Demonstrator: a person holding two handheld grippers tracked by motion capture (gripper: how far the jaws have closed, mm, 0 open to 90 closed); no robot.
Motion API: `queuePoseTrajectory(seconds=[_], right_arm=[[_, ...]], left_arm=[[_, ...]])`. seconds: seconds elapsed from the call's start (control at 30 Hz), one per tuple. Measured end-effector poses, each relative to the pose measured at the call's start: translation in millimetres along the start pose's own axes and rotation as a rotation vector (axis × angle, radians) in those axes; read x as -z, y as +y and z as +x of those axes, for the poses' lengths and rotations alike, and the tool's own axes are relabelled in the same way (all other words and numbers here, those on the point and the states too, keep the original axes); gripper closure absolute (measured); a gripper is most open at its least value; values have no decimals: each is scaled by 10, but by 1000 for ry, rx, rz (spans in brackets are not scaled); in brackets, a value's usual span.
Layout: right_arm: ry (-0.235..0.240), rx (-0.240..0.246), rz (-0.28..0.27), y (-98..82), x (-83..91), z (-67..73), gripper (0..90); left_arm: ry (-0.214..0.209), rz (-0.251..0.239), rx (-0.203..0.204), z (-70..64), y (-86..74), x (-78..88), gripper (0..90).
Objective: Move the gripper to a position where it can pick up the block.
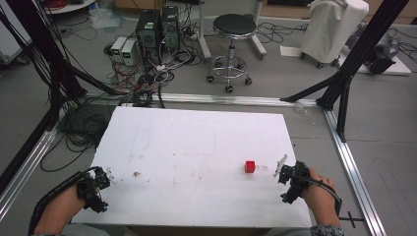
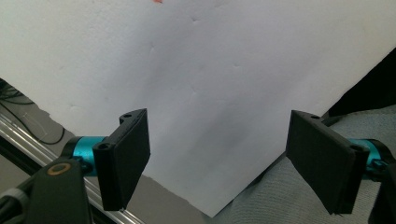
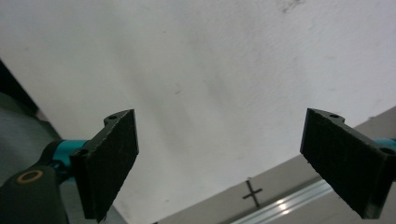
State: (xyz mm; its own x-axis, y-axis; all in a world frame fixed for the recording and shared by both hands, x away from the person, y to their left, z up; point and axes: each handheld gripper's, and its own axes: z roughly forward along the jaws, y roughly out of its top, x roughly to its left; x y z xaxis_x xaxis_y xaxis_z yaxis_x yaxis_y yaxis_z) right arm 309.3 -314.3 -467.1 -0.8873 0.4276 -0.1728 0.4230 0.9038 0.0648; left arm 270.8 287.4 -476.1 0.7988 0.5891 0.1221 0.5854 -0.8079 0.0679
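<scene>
A small red cube (image 1: pixel 250 166) sits on the white table board (image 1: pixel 196 142), right of centre and toward the near edge. My right gripper (image 1: pixel 284 186) is held just right of the cube, a short gap away, near the board's right edge. In the right gripper view it (image 3: pixel 219 135) is open, with only bare board between the jaws. My left gripper (image 1: pixel 102 189) hovers at the board's near left corner, far from the cube. It (image 2: pixel 218 135) is open too, over bare board, and a red sliver (image 2: pixel 158 1) touches the top edge of that view.
A dark smudge (image 1: pixel 136 173) marks the board near the left gripper. Aluminium rails (image 1: pixel 354 167) and black struts (image 1: pixel 344 83) frame the table. Beyond it are a stool (image 1: pixel 233 24), computer towers (image 1: pixel 157 27) and tangled cables (image 1: pixel 142 78). A black cross (image 3: pixel 252 191) marks the floor.
</scene>
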Motion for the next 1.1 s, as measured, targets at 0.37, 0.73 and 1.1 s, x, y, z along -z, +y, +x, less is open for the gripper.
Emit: queuePoseTrajectory(seconds=[0.37,0.73,1.1], right_arm=[[-4,125,39,228,21,-240,107],[6,261,-3,441,-2,-406,107],[46,305,-7,604,-27,-525,107]], left_arm=[[-1,-1,9,16,-22,-1,222],[-4,3,10,27,-31,-12,222],[-1,-4,10,33,-40,-3,222]])
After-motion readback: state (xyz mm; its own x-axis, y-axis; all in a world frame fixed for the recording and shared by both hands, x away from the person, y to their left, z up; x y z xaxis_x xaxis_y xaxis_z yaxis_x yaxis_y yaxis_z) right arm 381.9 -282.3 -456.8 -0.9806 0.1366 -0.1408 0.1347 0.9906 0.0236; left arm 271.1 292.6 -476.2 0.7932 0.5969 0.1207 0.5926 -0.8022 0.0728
